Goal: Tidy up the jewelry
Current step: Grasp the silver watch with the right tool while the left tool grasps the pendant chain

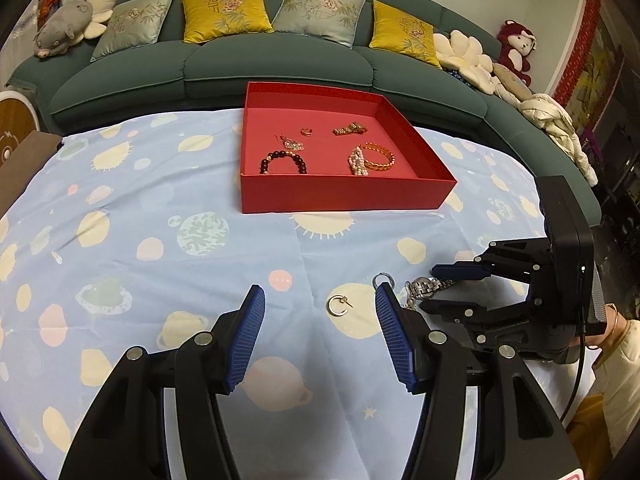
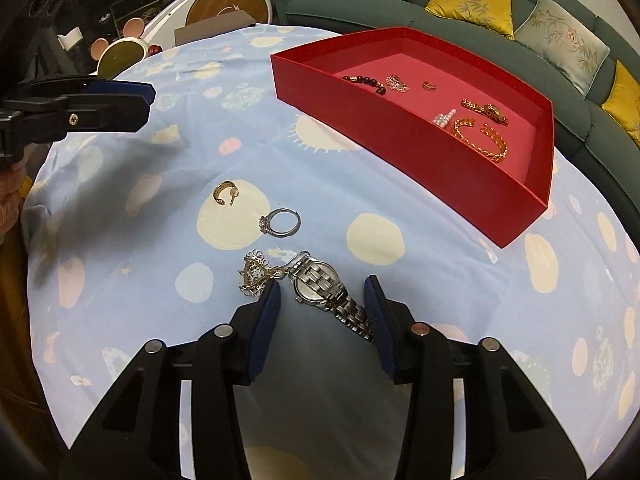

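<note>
A red tray point(image 1: 344, 196) point(image 2: 400, 136) holds several pieces: a dark bead bracelet point(image 1: 283, 161), a gold bangle point(image 1: 380, 157), pearls, a small ring and a gold watch. On the cloth lie a gold hoop earring point(image 1: 338, 305) point(image 2: 225, 193), a silver ring point(image 2: 282, 223), a filigree earring point(image 2: 256, 272) and a silver watch point(image 2: 328, 292) point(image 1: 426, 286). My left gripper point(image 1: 320, 304) is open, its fingers either side of the hoop earring. My right gripper point(image 2: 322, 292) point(image 1: 430, 286) is open around the silver watch, fingers low over the cloth.
The table carries a pale blue cloth point(image 1: 160, 240) with planet prints. A teal sofa point(image 1: 280, 64) with cushions and plush toys curves behind it. A brown box point(image 1: 24, 152) sits at the table's left edge. A round white and wood object point(image 2: 224, 4) stands beyond.
</note>
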A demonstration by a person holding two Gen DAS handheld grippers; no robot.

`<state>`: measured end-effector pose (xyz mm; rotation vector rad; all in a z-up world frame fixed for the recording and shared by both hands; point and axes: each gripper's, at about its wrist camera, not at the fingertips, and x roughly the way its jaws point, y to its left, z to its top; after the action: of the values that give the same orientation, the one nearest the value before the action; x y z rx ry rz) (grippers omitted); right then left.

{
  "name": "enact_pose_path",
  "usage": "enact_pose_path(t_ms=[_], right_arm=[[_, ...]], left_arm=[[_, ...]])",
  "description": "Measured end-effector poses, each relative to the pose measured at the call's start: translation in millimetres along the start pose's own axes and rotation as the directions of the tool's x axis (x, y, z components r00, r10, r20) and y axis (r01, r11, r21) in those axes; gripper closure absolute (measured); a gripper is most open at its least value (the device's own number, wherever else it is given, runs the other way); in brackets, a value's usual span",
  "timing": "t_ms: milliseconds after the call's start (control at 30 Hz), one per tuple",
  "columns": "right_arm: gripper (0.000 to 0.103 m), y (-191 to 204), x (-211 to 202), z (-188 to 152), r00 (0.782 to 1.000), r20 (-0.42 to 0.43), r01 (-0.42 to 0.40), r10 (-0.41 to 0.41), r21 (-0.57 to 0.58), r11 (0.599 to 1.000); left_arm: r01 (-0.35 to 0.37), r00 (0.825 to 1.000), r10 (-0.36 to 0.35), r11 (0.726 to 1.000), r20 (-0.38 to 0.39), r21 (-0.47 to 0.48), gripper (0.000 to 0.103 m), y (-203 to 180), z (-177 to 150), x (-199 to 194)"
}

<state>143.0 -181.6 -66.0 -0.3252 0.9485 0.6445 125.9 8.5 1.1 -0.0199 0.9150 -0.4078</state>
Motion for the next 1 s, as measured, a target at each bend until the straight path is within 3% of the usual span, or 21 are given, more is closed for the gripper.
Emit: enact_pose_path(t_ms=[133,400,667,767,900,1000], right_arm=[[0.078,-1.1,-5.7,-5.0,1.000,-0.015,0.010,-0.009,0.068,0.998],[0.078,-1.0,-21.5,-28.8,0.997,-0.043,0.071,-0.062,0.261,0.963],[0.078,-3.5,-37.3,-50.1,0.992,-0.063,0.126,-0.110,0.418,0.900],[0.078,-8.7,-40.2,-55.8,0.993,-0.062,0.113,-0.096,0.443,0.890],[0.078,-11.2,-42.7,-59.1,0.994,-0.065,0.107,-0.087,0.458,0.882],[0.078,-12.6,-43.9,-60.2,0.994,-0.066,0.107,-0.086,0.465,0.879]], left_arm=[[0.046,0.999,-0.045,0.998,-0.027,0.050,0.048,-15.5,-8.5,6.0],[0.086,0.994,-0.075,0.986,-0.079,0.143,0.048,-61.2,-23.8,40.0],[0.026,0.997,-0.010,0.982,-0.082,0.189,0.048,-77.4,-29.5,77.1],[0.000,0.999,0.011,0.978,-0.052,0.208,0.055,-77.6,-28.7,78.5],[-0.028,0.999,0.031,0.974,-0.011,0.225,0.079,-75.7,-29.1,79.9],[-0.015,1.000,0.018,0.974,-0.010,0.227,0.087,-74.7,-29.6,78.6]])
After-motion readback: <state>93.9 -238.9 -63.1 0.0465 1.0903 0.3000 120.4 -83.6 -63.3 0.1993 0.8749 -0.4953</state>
